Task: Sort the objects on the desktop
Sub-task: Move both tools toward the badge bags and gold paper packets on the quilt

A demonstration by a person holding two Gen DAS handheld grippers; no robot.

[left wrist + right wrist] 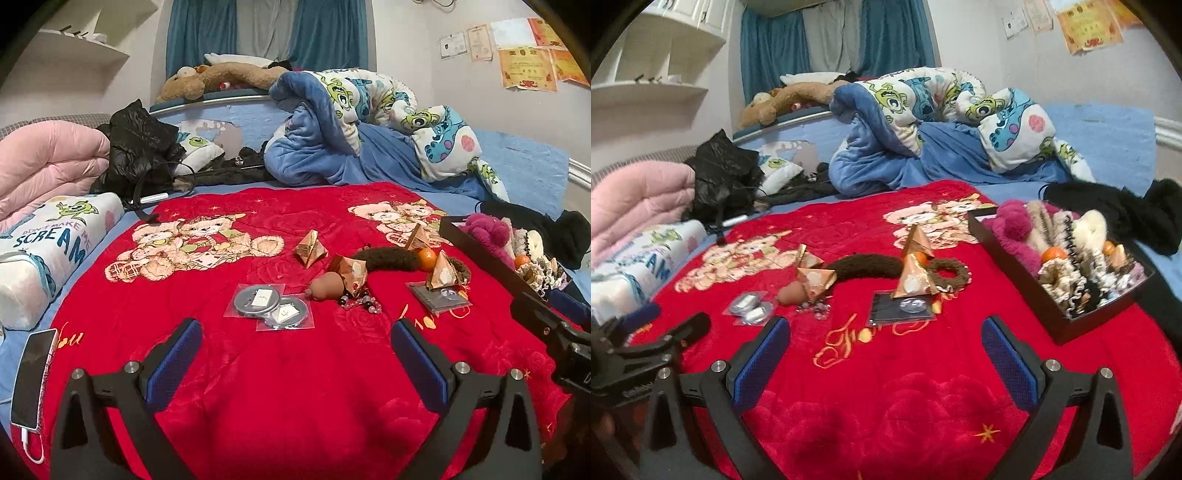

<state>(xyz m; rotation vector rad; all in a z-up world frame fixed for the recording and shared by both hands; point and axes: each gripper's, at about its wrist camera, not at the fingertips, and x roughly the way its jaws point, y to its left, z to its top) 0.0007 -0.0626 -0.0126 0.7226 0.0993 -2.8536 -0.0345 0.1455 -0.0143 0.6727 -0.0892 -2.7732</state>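
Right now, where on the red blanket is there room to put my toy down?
Bare red blanket lies near, between the left tool and the round packets. It is crowded farther back, around the gold pyramids, beads and black box.

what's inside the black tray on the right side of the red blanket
The black tray holds magenta fluffy scrunchies, a cream fluffy one, an orange and frilly hair ties. Whatever lies beneath that pile, and the tray floor, is covered.
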